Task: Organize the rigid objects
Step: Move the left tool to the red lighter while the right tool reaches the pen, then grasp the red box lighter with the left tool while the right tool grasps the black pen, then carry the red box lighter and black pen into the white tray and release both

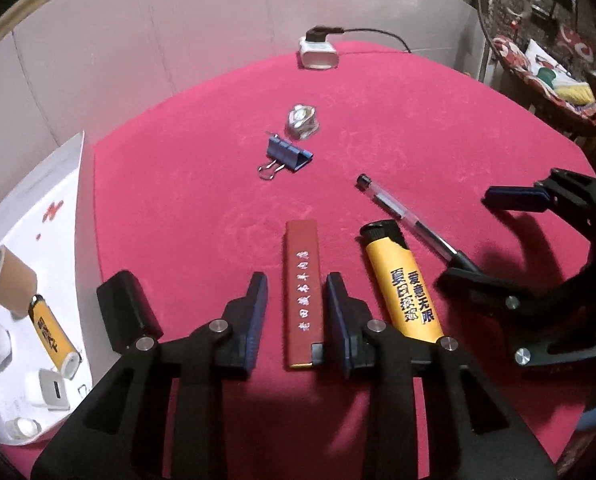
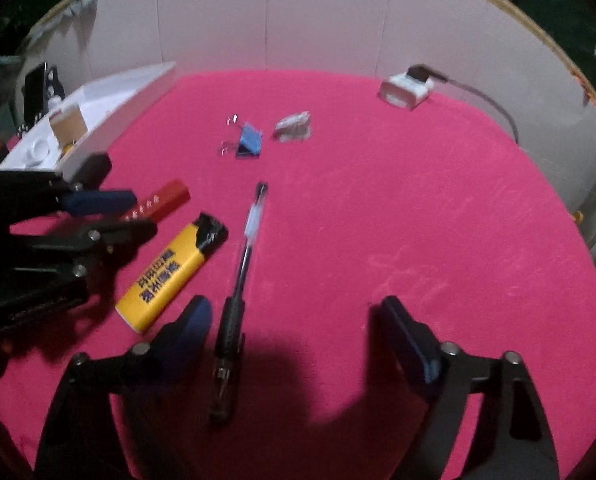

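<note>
Left gripper (image 1: 296, 316) low over the red cloth (image 1: 437, 128), fingers spread to either side of the red lighter (image 1: 301, 292) at lower centre — straddling it, pads apparently not yet touching, likely lined up for a pinch along its long sides. Yellow lighter (image 1: 405, 284) just right of it, clear gel pen (image 1: 405, 216) further right, lying diagonally. Blue binder clip (image 1: 286, 156) and a crumpled foil-like lump (image 1: 302, 120) mid-frame, well apart from the grippers. White tray (image 1: 64, 184) at left edge already holding a second yellow lighter (image 1: 52, 334), a cardboard tube (image 1: 10, 280) and small white pieces — probably the sorting destination. Right gripper (image 2: 294, 332) wide open, pen's dark grip end (image 2: 230, 332) just inside its left finger; right view motion-blurred. White charger (image 1: 317, 54) with black cable at far edge of the cloth. Pale cardboard screen behind; patterned cushions upper right.
</note>
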`<state>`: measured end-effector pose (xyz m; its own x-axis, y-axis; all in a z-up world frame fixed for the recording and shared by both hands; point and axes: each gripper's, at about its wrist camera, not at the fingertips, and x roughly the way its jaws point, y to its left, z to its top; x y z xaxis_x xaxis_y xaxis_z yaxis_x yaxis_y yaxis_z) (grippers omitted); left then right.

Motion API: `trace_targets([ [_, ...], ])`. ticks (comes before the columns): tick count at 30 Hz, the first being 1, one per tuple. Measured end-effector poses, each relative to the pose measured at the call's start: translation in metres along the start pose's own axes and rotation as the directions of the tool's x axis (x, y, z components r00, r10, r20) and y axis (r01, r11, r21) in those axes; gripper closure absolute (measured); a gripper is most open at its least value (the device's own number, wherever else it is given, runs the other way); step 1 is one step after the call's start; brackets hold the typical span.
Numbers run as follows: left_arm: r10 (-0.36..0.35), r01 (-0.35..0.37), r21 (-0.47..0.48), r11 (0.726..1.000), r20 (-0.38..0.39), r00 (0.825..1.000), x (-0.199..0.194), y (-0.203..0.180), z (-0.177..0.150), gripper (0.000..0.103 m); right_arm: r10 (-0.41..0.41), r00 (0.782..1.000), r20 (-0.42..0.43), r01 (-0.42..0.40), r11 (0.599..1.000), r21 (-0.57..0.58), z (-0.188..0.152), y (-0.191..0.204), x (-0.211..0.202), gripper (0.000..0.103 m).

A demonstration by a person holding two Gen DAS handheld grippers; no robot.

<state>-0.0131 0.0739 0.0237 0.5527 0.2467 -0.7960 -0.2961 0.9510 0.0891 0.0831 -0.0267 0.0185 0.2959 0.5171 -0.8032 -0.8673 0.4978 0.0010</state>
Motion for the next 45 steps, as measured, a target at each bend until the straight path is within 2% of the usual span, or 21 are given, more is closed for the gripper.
trace_targets([
  [7, -0.011, 0.011, -0.03, 0.999, 0.009, 1.0, 0.002, 0.002, 0.0, 0.07, 0.008, 1.0, -0.005, -0.008, 1.0, -0.003, 0.001, 0.002, 0.003, 0.013],
  [10, -0.005, 0.005, -0.016, 1.0, 0.009, 1.0, 0.001, -0.001, 0.0, 0.071, -0.004, 1.0, -0.001, 0.004, 1.0, -0.008, 0.0, 0.005, 0.001, 0.015],
  [11, -0.005, 0.005, -0.007, 1.0, 0.01, 1.0, 0.0, -0.002, -0.001, 0.074, -0.007, 1.0, 0.002, 0.007, 1.0, -0.011, 0.0, 0.006, 0.0, 0.02],
  [12, -0.019, 0.019, -0.001, 1.0, 0.009, 1.0, 0.0, -0.003, -0.001, 0.083, 0.009, 1.0, 0.007, -0.009, 1.0, -0.02, 0.0, 0.008, -0.002, 0.025],
  [13, -0.029, 0.029, 0.002, 1.0, 0.008, 1.0, 0.0, -0.003, -0.001, 0.086, 0.02, 1.0, 0.012, -0.02, 0.999, -0.029, 0.0, 0.011, -0.003, 0.039],
  [14, -0.032, 0.032, 0.005, 0.999, 0.009, 0.999, -0.001, -0.005, -0.001, 0.086, 0.031, 0.999, 0.012, -0.03, 0.999, -0.04, 0.0, 0.015, -0.005, 0.052],
  [15, -0.031, 0.031, 0.008, 0.999, 0.01, 0.999, -0.001, -0.006, -0.001, 0.086, 0.041, 0.999, 0.013, -0.041, 0.998, -0.054, 0.0, 0.018, -0.007, 0.058],
  [17, -0.053, 0.053, -0.007, 0.999, 0.013, 0.999, -0.003, -0.004, -0.002, 0.086, 0.056, 0.998, 0.013, -0.055, 0.997, -0.05, 0.0, 0.02, -0.008, 0.078],
  [20, -0.062, 0.063, -0.022, 0.998, 0.026, 0.998, -0.008, -0.002, -0.004, 0.086, 0.071, 0.997, 0.013, -0.071, 0.997, -0.016, 0.001, 0.016, -0.009, 0.094],
  [29, -0.046, 0.054, -0.09, 0.995, 0.093, 0.995, -0.03, 0.016, -0.002, 0.086, 0.086, 0.993, 0.083, -0.09, 0.995, 0.045, 0.004, 0.009, -0.028, 0.096],
  [36, -0.037, 0.055, -0.125, 0.991, 0.139, 0.99, -0.046, 0.024, 0.0, 0.086, 0.097, 0.979, 0.178, -0.114, 0.989, 0.093, 0.012, -0.001, -0.053, 0.096],
  [40, -0.024, 0.053, -0.149, 0.987, 0.193, 0.981, -0.067, 0.033, 0.004, 0.086, 0.127, 0.965, 0.228, -0.147, 0.987, 0.07, 0.025, 0.004, -0.071, 0.096],
  [45, 0.037, 0.015, -0.185, 0.983, 0.275, 0.961, -0.1, 0.054, 0.006, 0.086, 0.164, 0.95, 0.267, -0.172, 0.985, 0.006, 0.047, 0.026, -0.083, 0.096],
])
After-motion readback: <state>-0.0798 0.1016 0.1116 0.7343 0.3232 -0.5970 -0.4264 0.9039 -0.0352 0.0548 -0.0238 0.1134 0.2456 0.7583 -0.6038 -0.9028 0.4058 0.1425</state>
